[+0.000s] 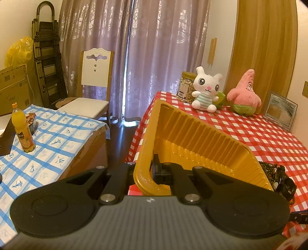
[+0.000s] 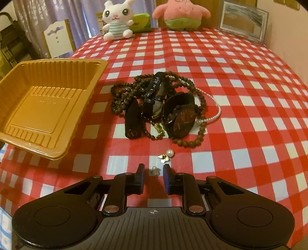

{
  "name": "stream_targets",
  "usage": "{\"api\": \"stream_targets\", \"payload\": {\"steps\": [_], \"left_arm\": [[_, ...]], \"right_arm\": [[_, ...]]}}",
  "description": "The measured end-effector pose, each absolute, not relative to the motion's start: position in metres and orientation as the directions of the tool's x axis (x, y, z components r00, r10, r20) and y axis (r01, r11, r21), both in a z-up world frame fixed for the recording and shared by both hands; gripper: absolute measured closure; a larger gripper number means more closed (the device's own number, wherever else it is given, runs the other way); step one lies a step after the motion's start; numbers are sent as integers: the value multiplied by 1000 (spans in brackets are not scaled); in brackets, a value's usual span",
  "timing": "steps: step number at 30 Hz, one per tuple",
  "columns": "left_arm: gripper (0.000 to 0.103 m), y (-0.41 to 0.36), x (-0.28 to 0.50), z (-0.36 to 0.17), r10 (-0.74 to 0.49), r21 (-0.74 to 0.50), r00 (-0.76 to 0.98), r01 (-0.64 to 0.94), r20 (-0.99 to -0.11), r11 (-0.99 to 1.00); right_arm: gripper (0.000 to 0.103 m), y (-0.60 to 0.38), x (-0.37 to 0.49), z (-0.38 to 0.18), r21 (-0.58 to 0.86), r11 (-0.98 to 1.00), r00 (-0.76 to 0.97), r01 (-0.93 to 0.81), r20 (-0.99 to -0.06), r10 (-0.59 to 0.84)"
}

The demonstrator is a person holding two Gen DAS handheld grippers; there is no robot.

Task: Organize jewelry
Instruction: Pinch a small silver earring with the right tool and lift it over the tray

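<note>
My left gripper point(image 1: 143, 169) is shut on the near rim of a gold plastic tray point(image 1: 194, 142) and holds it tilted above the table edge. The tray point(image 2: 44, 103) is empty in the right wrist view, raised at the table's left. A pile of jewelry lies mid-table: dark bead necklaces point(image 2: 123, 94), a black watch point(image 2: 182, 121), a pearl strand point(image 2: 213, 115) and a dark strap point(image 2: 154, 86). A pearl earring point(image 2: 170, 153) with gold bits lies nearer. My right gripper point(image 2: 154, 171) is open, with a small clear earring point(image 2: 154, 170) between its fingertips on the cloth.
The red checked tablecloth point(image 2: 240, 80) covers the table. A white bunny plush point(image 2: 116, 21), a pink star plush point(image 2: 179, 15), a nut jar point(image 1: 185, 86) and a picture frame point(image 2: 242, 21) stand at the back. A side table with an orange juice bottle point(image 1: 23, 130) and a chair point(image 1: 94, 84) are to the left.
</note>
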State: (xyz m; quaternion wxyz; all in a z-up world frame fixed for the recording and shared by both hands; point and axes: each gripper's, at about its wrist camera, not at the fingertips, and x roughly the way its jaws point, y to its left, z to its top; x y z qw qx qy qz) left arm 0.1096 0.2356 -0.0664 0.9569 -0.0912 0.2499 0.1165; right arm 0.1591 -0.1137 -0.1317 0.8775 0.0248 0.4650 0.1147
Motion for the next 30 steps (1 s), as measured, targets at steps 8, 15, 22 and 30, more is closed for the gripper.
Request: {"api": "stream_targets", "payload": {"steps": [8,15,22,30], "left_arm": [[98,238,105,-68,178,-121,846,-273,-503,954],[98,239,102,-68,184,-119,843,-279,-505,953],[98,240,102,-68,185,-119,842,-281,-507,952],[98,243,99,-68,190,-112,839,-284,-510,952]], "right_arm": [[94,-112,160,-130,133,969,549,-207,-804,227],[94,-102,169,-92,215,939,589,-269,-735,337],[94,-60,183,-67,287,857,547,-427,-672,498],[94,-19,193,-85,279,818,466,-503,-710,528]]}}
